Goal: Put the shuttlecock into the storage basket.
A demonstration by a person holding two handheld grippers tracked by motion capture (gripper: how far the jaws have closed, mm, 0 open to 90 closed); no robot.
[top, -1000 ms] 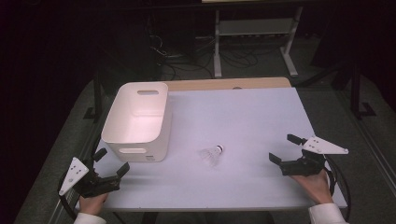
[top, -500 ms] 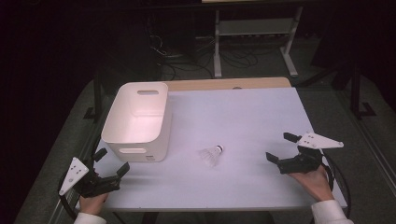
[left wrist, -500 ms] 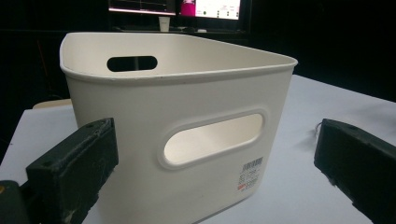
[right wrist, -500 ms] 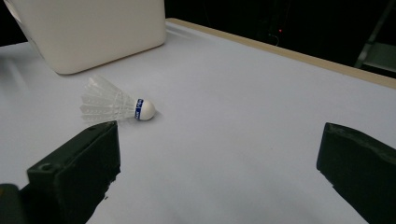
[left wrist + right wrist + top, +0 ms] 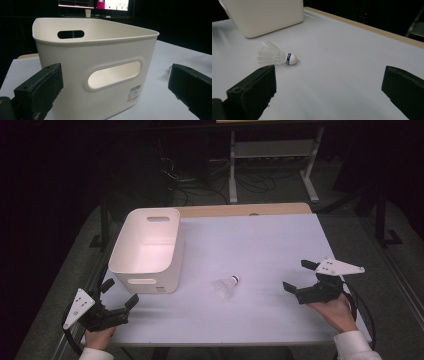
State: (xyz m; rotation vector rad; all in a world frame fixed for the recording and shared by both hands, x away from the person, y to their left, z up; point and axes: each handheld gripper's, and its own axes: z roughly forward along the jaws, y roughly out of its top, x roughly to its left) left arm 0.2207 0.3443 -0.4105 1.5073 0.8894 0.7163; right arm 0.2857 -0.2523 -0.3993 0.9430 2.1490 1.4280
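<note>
A dark room with cables and a metal rack at the back surrounds a white-topped table (image 5: 260, 240) with a pale wooden strip along its far edge. Near the middle of the table, somewhat toward the near edge, lies a white feathered shuttlecock (image 5: 225, 285) with a round cork head and a blue band, on its side, the head pointing toward the far right corner. In the right gripper view the same shuttlecock (image 5: 276, 57) rests ahead and to the left of the jaws, apart from them.

To its left, near the left edge, stands a white rectangular plastic bin (image 5: 148, 250) with slot handles, upright and empty as far as the inside shows; the shuttlecock sits just beside its near right corner without touching.

The right gripper (image 5: 304, 277) hovers by the near right part of the table, its fingers spread wide and pointed toward the shuttlecock, holding nothing. The left gripper (image 5: 120, 292) sits at the near left corner, fingers also wide and empty, facing the bin's (image 5: 95, 65) near wall.

This looks like the approach before a pick-up. The next move likely calls for the right gripper to travel leftward, lower to the surface, and close gently on the cork head or the feather base, since the feathers would crush easily.
</note>
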